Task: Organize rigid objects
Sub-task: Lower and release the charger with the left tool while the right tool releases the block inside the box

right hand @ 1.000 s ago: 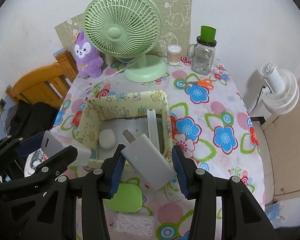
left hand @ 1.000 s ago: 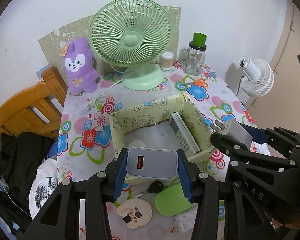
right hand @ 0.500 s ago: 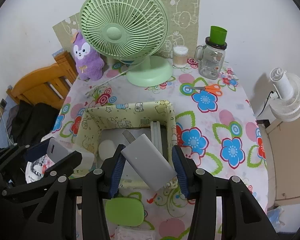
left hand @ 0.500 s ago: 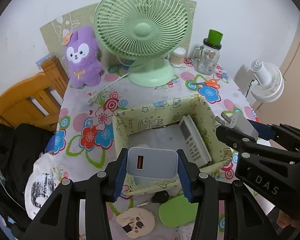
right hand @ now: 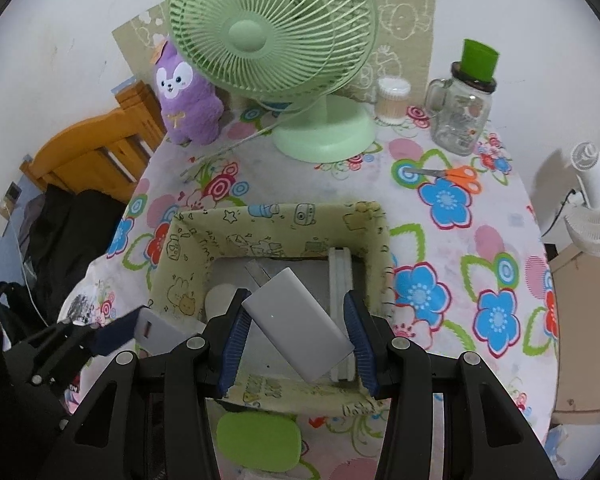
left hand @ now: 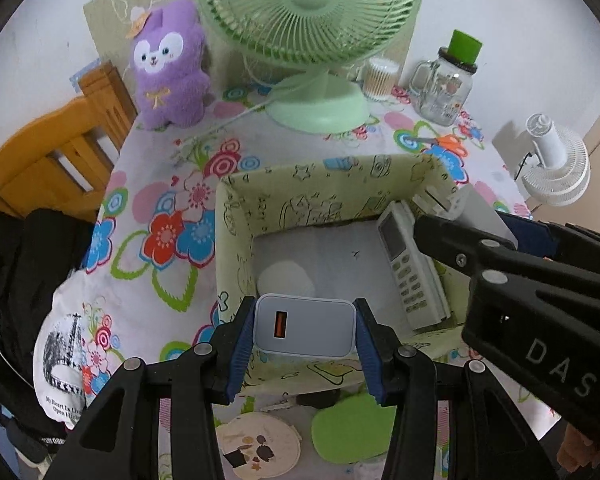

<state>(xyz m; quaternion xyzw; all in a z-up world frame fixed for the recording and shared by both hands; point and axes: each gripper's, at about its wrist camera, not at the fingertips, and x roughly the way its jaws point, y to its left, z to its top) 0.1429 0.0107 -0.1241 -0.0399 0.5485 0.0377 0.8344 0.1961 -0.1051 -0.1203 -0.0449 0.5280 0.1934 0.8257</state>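
My left gripper [left hand: 305,330] is shut on a white USB charger [left hand: 305,327] with an orange port, held over the near wall of the yellow-green fabric box [left hand: 320,184]. My right gripper [right hand: 296,320] is shut on a grey plug adapter [right hand: 298,314], tilted, prongs forward, above the same box [right hand: 276,220]. Inside the box lie a white remote control [left hand: 410,264] against the right wall and a round white object [left hand: 286,280]. The right gripper also shows in the left wrist view [left hand: 500,256], and the left gripper in the right wrist view [right hand: 112,334].
A green desk fan [right hand: 276,40], purple plush [right hand: 188,96], glass jar with green lid [right hand: 464,112], cotton-swab tub [right hand: 392,100] and orange scissors [right hand: 456,174] stand behind the box. A green flat case [left hand: 352,428] and round compact [left hand: 260,448] lie near the front edge. A wooden chair [left hand: 48,156] stands left.
Both grippers have moved forward and down over the box, each still holding its charger. The box and fan now appear closer.
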